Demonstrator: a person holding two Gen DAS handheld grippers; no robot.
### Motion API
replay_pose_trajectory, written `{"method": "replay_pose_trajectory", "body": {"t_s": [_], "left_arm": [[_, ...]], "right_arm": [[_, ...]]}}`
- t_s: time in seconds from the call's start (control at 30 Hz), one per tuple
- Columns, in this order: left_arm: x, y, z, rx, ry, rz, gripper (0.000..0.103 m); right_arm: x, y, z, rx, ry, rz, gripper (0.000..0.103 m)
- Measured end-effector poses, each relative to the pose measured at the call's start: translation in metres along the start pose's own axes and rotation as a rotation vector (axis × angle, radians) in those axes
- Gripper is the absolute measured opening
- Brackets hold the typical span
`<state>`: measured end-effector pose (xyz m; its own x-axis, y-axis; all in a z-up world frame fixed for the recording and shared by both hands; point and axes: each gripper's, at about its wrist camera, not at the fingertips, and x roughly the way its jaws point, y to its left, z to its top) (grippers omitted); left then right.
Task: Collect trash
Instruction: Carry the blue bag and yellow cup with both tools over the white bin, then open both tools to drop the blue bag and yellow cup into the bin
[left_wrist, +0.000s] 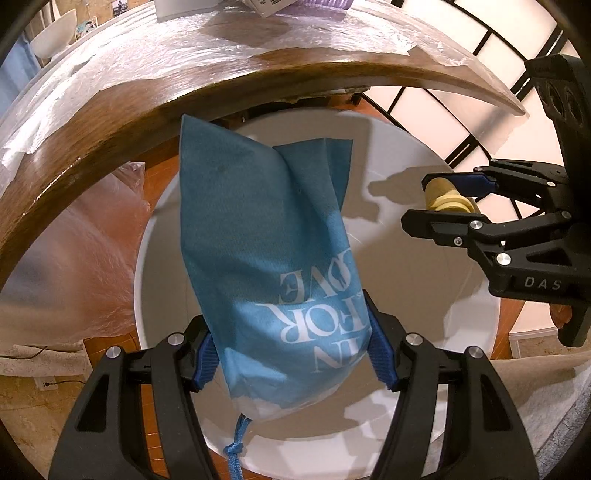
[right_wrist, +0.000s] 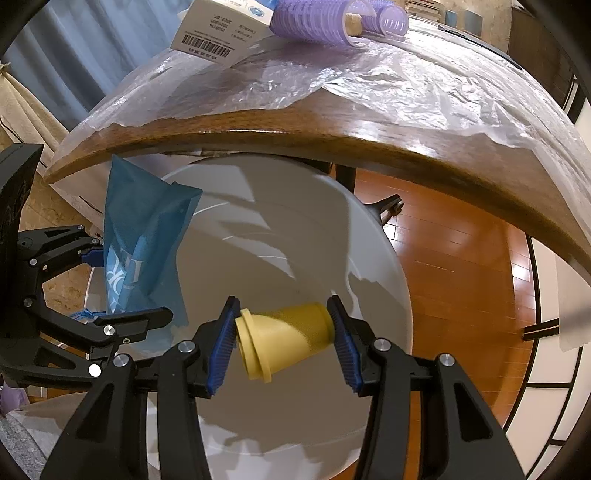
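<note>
Blue fabric bag (left_wrist: 266, 258) is hanging pinched between my left fingers (left_wrist: 207, 354) over the white bin (left_wrist: 406, 314); only my right view is showing the yellow cup (right_wrist: 284, 339) my right fingers (right_wrist: 341, 339) are clamping end-to-end.

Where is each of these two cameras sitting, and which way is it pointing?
Left wrist view: sits on the left claw, looking down along its fingers at the blue bag it grips over the white bin; the right claw shows at right.
Right wrist view: sits on the right claw, gripping the yellow cup over the same bin.
Both share bag, cup, bin and table edge.
</note>
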<state>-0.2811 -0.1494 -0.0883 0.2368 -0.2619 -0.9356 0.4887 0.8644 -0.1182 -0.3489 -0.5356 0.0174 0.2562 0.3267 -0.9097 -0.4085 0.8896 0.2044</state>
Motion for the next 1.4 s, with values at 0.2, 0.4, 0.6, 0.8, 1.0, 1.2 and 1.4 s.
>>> {"method": "replay_pose_trajectory", "body": {"t_s": [0.2, 0.4, 0.6, 0.8, 1.0, 1.2, 1.4], "left_arm": [[-0.001, 0.001, 0.001, 0.002, 0.006, 0.004, 0.066], [0.0, 0.0, 0.002, 0.006, 0.011, 0.008, 0.066], [0.002, 0.0, 0.003, 0.011, 0.017, 0.011, 0.066], [0.003, 0.003, 0.005, 0.005, 0.021, 0.006, 0.066], [0.005, 0.004, 0.005, 0.006, 0.024, 0.007, 0.066], [0.004, 0.005, 0.005, 0.006, 0.026, 0.013, 0.067], [0.002, 0.006, 0.004, 0.0, 0.019, 0.022, 0.076]], "right_arm": [[0.001, -0.001, 0.001, 0.0, 0.002, 0.0, 0.048], [0.003, -0.001, 0.001, 0.001, 0.01, 0.003, 0.048], [0.007, -0.002, 0.001, 0.006, 0.017, 0.006, 0.048], [0.009, -0.003, 0.0, 0.006, 0.022, 0.004, 0.048], [0.009, -0.003, -0.001, 0.01, 0.028, 0.001, 0.048], [0.011, -0.003, -0.001, 0.012, 0.03, -0.002, 0.048], [0.011, -0.002, -0.001, 0.012, 0.028, -0.004, 0.048]]}}
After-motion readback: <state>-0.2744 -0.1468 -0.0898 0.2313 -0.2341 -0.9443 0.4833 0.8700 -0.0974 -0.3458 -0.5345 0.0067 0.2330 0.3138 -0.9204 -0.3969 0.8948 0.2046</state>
